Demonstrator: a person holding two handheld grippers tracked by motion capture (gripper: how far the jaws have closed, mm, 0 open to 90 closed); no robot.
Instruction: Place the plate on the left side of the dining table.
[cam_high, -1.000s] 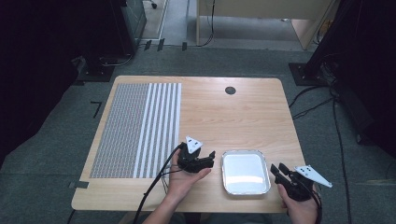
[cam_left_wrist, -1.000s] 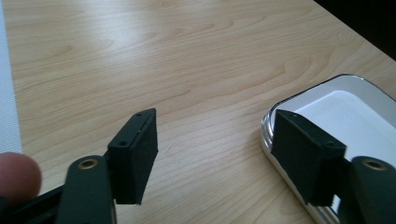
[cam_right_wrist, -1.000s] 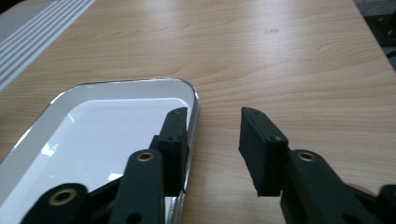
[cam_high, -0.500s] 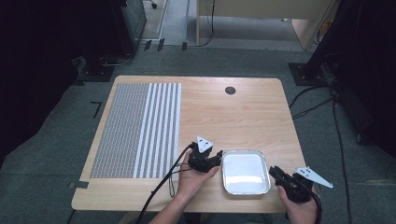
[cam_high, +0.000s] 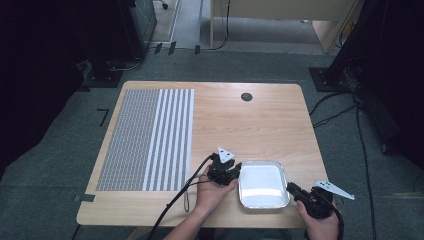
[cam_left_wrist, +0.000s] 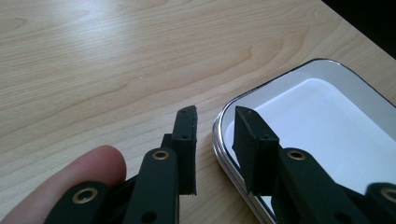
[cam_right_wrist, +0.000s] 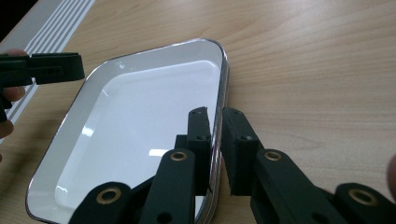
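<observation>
A shallow silver tray (cam_high: 263, 185) lies empty on the wooden table (cam_high: 260, 125), near its front edge. My left gripper (cam_high: 236, 170) is at the tray's left rim. In the left gripper view the tray (cam_left_wrist: 327, 116) has its rim between the jaws of the left gripper (cam_left_wrist: 215, 114), one jaw outside on the wood, one over the tray floor, with a clear gap. My right gripper (cam_high: 291, 188) is at the tray's right rim. In the right gripper view the right gripper (cam_right_wrist: 215, 114) has its jaws close together with the rim of the tray (cam_right_wrist: 140, 116) pinched between them.
A grey and white striped mat (cam_high: 145, 140) covers the table's left part. A small black round port (cam_high: 246, 97) sits near the far edge. Bare wood stretches beyond the tray. Cables lie on the floor to the right (cam_high: 335, 112).
My left gripper has moved right, from a little left of the tray up to its left rim. The right gripper has stayed at the right rim. The tray has not shifted.
</observation>
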